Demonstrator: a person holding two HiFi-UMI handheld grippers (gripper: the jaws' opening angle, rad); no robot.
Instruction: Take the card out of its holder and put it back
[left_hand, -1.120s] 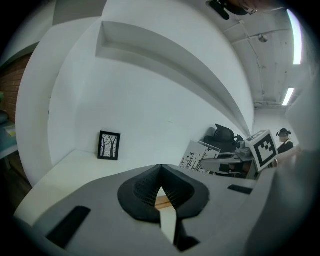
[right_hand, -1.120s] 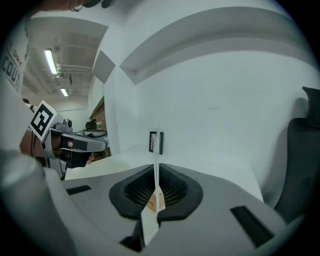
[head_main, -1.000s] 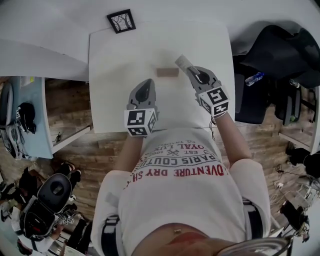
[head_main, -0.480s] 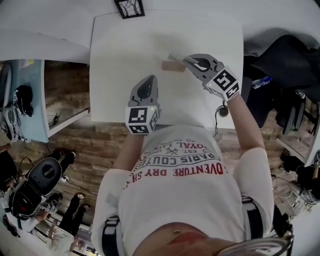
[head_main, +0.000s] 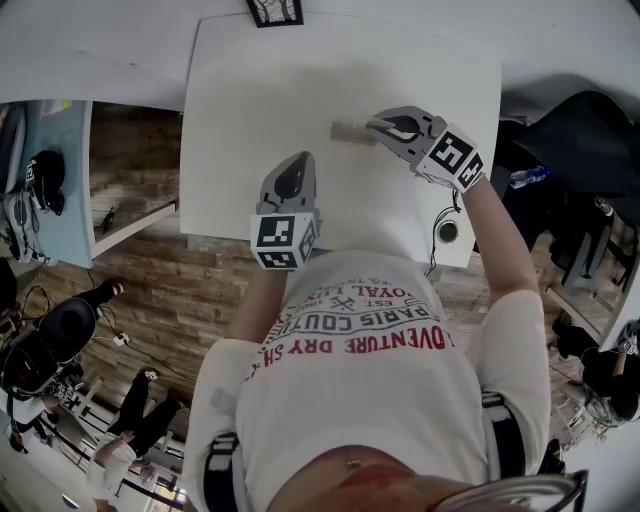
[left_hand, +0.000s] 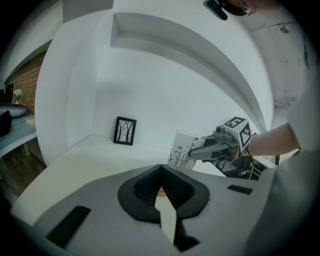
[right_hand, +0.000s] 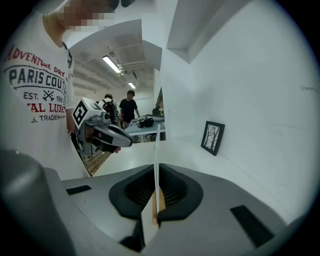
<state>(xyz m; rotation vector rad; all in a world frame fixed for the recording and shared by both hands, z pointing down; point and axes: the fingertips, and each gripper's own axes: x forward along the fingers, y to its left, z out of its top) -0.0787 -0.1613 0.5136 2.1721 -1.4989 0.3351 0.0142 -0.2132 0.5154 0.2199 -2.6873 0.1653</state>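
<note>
Since the earlier frame: right gripper (head_main: 374, 125) swung round from pointing at the far edge of the white table (head_main: 250, 100) to pointing leftward, tip now at the wooden holder (head_main: 345, 131). Left gripper (head_main: 298, 160) little shifted.

Right jaws clamped on the card (left_hand: 180, 150). Card edge-on in the right gripper view, upright. Printed face with trees and birds visible in the left gripper view. Lower edge at or just over the holder's slot; seating not discernible.

Holder lying about the middle of the table. Left jaws closed on nothing, nearer the near edge, apart from the holder. Small framed picture (head_main: 274, 9) at the far edge.

Judged: card light, thin, springy, smooth-faced and prone to slip or bow. Best pinched at a side edge, bottom edge left free. Holder light, likely to slide under a skewed push.
</note>
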